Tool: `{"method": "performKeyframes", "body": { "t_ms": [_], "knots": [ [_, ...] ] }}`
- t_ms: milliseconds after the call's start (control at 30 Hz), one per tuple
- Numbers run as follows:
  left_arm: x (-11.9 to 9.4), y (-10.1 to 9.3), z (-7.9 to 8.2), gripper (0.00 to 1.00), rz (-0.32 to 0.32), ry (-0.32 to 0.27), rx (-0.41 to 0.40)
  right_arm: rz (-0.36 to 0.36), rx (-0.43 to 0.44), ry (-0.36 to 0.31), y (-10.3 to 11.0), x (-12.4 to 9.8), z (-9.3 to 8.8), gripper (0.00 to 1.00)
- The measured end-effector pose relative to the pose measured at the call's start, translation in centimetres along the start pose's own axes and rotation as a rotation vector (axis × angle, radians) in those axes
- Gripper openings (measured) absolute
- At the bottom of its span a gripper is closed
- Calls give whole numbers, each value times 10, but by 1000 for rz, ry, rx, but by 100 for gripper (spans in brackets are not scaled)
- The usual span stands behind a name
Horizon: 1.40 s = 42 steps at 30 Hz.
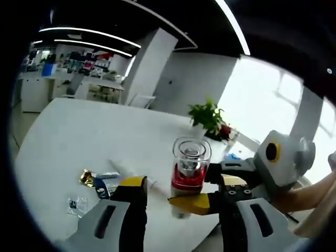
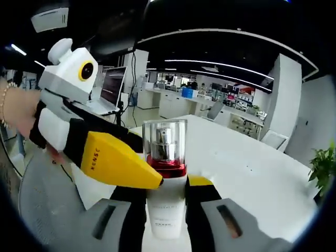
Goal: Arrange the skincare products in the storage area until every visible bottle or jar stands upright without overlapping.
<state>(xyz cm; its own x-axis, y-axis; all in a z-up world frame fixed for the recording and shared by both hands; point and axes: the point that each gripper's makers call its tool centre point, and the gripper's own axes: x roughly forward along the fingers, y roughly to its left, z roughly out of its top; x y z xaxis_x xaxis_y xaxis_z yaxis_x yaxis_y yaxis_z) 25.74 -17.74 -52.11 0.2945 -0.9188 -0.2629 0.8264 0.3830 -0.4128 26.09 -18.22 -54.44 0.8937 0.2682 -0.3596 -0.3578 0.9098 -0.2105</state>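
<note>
A pump bottle (image 2: 166, 178) is held upright above the white surface (image 1: 79, 136) by the right gripper (image 2: 166, 197); left gripper (image 1: 173, 202) jaws gape beside it. Scattered sachets (image 1: 97, 178) are left unsorted

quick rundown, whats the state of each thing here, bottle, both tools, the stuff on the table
pump bottle: upright, clear cap on, held off the table
right tool: shut on the bottle's white body
left tool: yellow tip touching the bottle beside the red collar; jaws apart
white tube: lying flat
gold sachet: lying flat
potted plant: upright
</note>
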Motion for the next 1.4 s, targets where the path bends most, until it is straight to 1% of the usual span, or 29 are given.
{"method": "performKeyframes", "body": {
  "t_ms": [33, 133, 267, 300, 367, 400, 467, 533, 567, 600, 633, 700, 767, 800, 833, 967, 1033, 1067, 1100, 1133, 1167, 1200, 1267, 1300, 1367, 1400],
  "knots": [
    [3, -4, -1, 55, -4, 5, 6, 4, -3, 0, -1, -1, 0, 27],
    [10, -9, -3, 54, -3, 16, 17, 20, -10, -1, -4, -3, -2, 27],
    [14, -9, -8, 52, 26, 22, 5, 49, -10, -3, -3, -4, -3, 27],
    [15, -8, -7, 51, 32, 16, 0, 61, -33, -5, -2, -4, -2, 27],
    [18, -6, -8, 47, 53, 31, 7, 80, -74, -2, -1, -5, -4, 27],
    [20, -6, -9, 45, 59, 51, 20, 85, -95, -2, -1, -5, -5, 27],
    [23, -8, -11, 45, 57, 81, 41, 89, -110, 0, -1, -6, -7, 27],
    [25, -8, -10, 44, 68, 78, 48, 96, -94, -6, -3, -6, -7, 27],
    [26, -7, -9, 43, 71, 73, 44, 102, -65, -15, -4, -6, -7, 27],
    [27, -9, -9, 40, 67, 67, 26, 101, -51, -18, -6, -7, -7, 27],
    [28, -8, -9, 38, 78, 55, 15, 101, -45, -24, -7, -7, -6, 27],
    [29, -11, -9, 34, 72, 40, -4, 96, -54, -19, -9, -8, -7, 27],
    [30, -17, -12, 27, 61, 37, -3, 104, -83, -17, -8, -9, -8, 27],
    [31, -14, -12, 26, 94, 34, 20, 102, -78, -12, -9, -11, -11, 27],
    [32, -19, -16, 26, 83, 49, 15, 104, -79, -13, -8, -13, -14, 27],
    [33, -23, -21, 24, 90, 86, 29, 117, -48, -22, -7, -18, -19, 28],
    [30, -24, -21, 24, 82, 89, 20, 129, -8, -30, -5, -20, -17, 28],
    [28, -25, -21, 24, 72, 97, 9, 134, -6, -33, -4, -21, -16, 28],
    [26, -24, -20, 24, 66, 103, 5, 165, 12, -62, 0, -22, -13, 28],
    [24, -25, -19, 24, 47, 113, 15, 186, 44, -81, 3, -23, -11, 28],
    [22, -26, -17, 24, 37, 117, 23, 206, 86, -112, 4, -25, -7, 29],
    [19, -27, -16, 24, 19, 127, 36, 221, 110, -121, 6, -26, -6, 29],
    [16, -30, -14, 23, -15, 143, 52, 238, 117, -127, 8, -29, -3, 29],
    [14, -30, -13, 23, -26, 148, 55, 260, 131, -138, 12, -30, 0, 30],
    [9, -34, -10, 23, -73, 150, 65, 306, 184, -162, 16, -32, 6, 31],
    [7, -36, -8, 23, -98, 150, 71, 343, 213, -190, 17, -34, 10, 32]
  ]
}}
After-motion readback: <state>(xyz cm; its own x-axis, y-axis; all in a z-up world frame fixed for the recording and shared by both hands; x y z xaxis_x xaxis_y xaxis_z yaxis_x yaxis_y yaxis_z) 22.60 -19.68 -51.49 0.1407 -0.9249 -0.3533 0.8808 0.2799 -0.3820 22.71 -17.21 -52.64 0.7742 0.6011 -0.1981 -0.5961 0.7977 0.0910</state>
